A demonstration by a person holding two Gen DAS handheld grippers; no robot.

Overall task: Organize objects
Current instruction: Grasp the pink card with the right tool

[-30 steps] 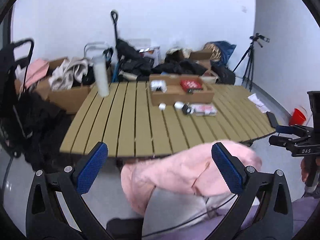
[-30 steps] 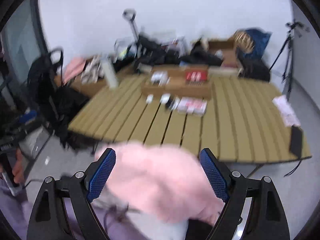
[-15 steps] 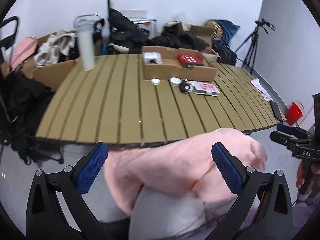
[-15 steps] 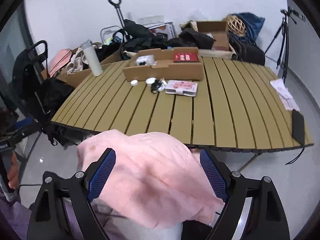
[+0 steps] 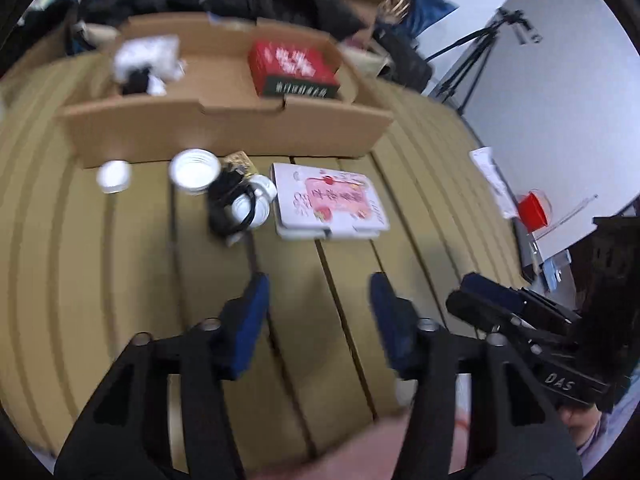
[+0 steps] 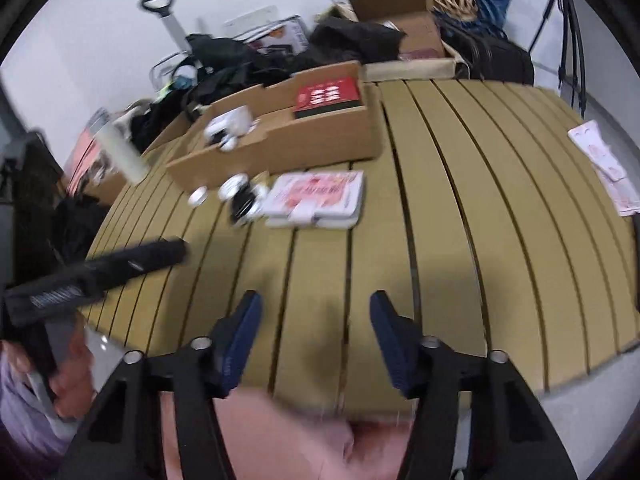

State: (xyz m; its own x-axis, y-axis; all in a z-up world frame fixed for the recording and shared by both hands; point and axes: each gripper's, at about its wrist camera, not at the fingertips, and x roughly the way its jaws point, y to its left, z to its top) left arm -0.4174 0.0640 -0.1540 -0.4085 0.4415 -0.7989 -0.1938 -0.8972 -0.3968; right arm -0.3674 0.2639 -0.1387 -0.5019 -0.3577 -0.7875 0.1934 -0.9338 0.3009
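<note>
- Over the near half of the slatted table (image 6: pixel 460 208), both grippers hang above bare slats; the left gripper (image 5: pixel 316 300) and the right gripper (image 6: pixel 316 320) each have their jaws spread wide with nothing between the blue pads.
- The loose items lie in a row just in front of the cardboard box (image 5: pixel 224 132): a small white cap (image 5: pixel 113 175), a larger white lid (image 5: pixel 195 168), a black cable bundle with white parts (image 5: pixel 240 208), and the flat pink-and-white packet (image 5: pixel 330 206).
- The box already holds a red packet (image 5: pixel 294 68) and a white-and-black item (image 5: pixel 146 64), so I judge the step in hand to be the reach toward the row, with sorting barely begun.
- The flat packet sits nearly ahead of the left gripper; a low approach that pinches its near edge across the thickness looks safer than a push from above.
- The cable bundle touches or nearly touches the packet's left side; both views are blurred, so I cannot tell whether a cord lies over it.
- The right gripper shows just to the right in the left wrist view, so send only one in at a time.
- Carry each piece clear over the box's front wall before letting go.
</note>
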